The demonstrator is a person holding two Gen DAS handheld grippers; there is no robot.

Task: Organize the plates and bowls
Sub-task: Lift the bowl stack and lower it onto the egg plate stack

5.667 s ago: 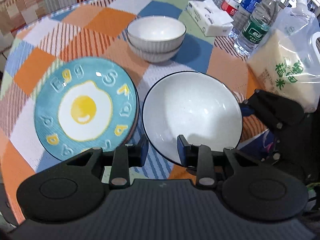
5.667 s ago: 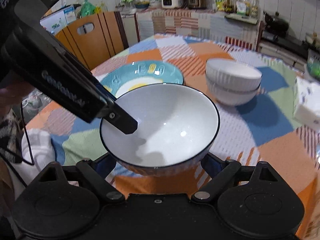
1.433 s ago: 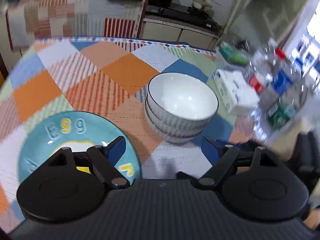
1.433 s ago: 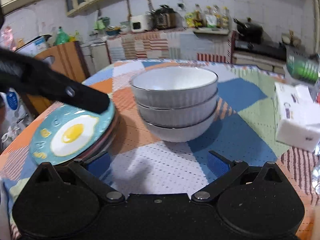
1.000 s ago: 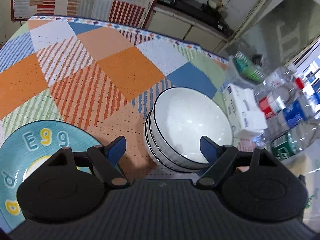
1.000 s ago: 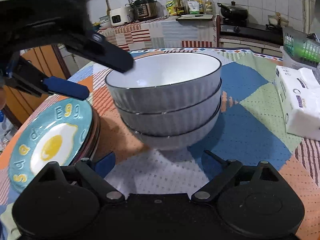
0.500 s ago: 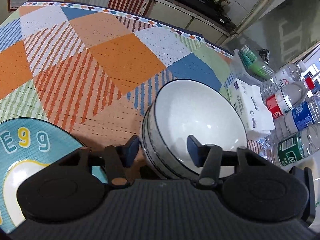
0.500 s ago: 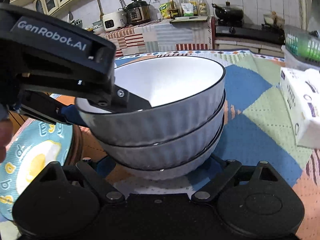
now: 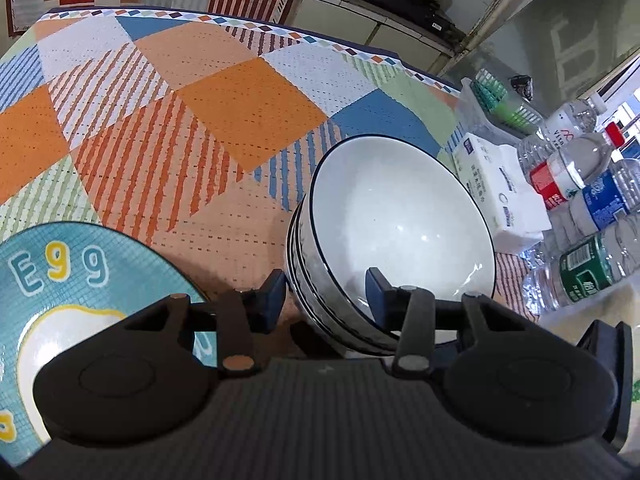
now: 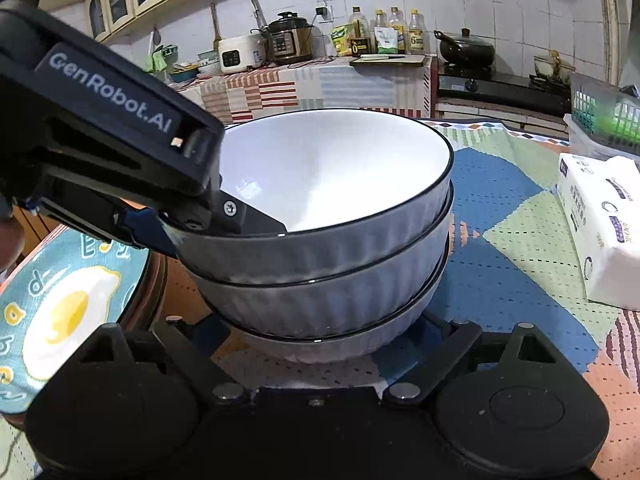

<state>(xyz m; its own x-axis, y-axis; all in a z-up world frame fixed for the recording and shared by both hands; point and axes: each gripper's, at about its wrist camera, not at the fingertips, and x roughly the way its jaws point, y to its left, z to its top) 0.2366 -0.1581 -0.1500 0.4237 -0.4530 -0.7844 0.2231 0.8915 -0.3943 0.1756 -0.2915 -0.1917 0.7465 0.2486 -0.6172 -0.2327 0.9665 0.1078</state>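
Three ribbed white bowls sit nested in a stack (image 9: 400,232) on the patchwork-cloth desk (image 9: 248,104), the top bowl (image 10: 332,184) leaning a little in the pile. The left claw (image 9: 326,294) straddles that top bowl's near rim: one blue-padded finger sits outside the wall, the other inside the basin. It has narrowed around the rim, though I cannot tell for sure whether the pads press on it.

The right claw (image 10: 320,332) comes in low from the other side, spread wide, with the foot of the stack lying between its two fingers; the fingertips themselves are hidden behind the bowls.

Just beside the stack lies the teal fried-egg plate (image 9: 60,280), resting on top of other plates. On the stack's far side stand a tissue pack (image 9: 500,196) and several water bottles (image 9: 580,200).
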